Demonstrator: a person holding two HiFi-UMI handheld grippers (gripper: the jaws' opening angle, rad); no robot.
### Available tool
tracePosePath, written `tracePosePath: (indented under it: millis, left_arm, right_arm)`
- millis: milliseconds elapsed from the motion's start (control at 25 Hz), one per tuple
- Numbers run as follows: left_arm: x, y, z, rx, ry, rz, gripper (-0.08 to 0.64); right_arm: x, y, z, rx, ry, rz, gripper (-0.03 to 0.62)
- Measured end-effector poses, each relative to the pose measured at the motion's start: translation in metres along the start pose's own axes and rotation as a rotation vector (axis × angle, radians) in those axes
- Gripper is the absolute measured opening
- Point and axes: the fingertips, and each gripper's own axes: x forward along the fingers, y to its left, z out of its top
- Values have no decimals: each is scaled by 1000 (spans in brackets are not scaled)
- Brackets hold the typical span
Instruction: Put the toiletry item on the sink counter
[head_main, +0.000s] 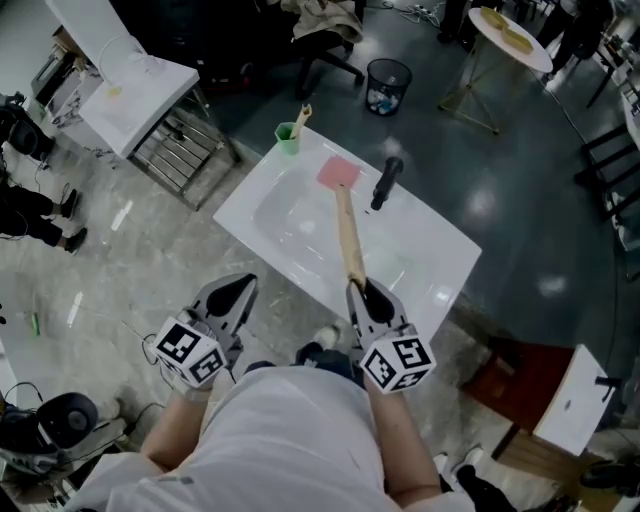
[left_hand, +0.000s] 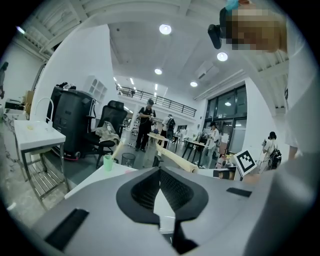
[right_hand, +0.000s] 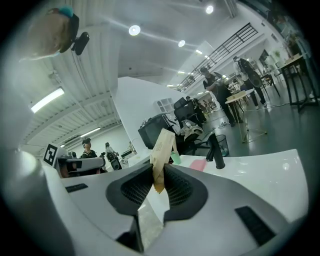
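Observation:
My right gripper (head_main: 370, 297) is shut on the near end of a long tan paper-wrapped toiletry item (head_main: 349, 236), which reaches out over the white sink counter (head_main: 440, 250). In the right gripper view the wrapper (right_hand: 162, 147) sticks up from between the pads of that gripper (right_hand: 159, 172). On the counter stand a green cup (head_main: 288, 137), a pink block (head_main: 338, 173) and a black faucet (head_main: 386, 182). My left gripper (head_main: 232, 296) hangs just short of the counter's near edge, jaws shut and empty (left_hand: 160, 172).
A white table over a wire rack (head_main: 135, 90) stands to the left, with a black waste bin (head_main: 388, 85) and a chair (head_main: 325, 35) beyond the sink. A round table (head_main: 510, 35) is at the far right. A red box (head_main: 520, 375) sits on the floor at right.

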Motion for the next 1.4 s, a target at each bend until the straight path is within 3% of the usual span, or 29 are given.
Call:
tracePosePath:
  millis: [320,720,1400]
  left_arm:
    - [35,20,15,12,7,-4,17]
    - [36,37,25,12,13,-21,17]
    - [83,97,55,48,88,-238,17]
  right_arm:
    - [31,-25,12,15,-5,-4,72]
    - [46,-23,14,42,-24,-46,72]
    - [106,-34,18,112,-102,-292,72]
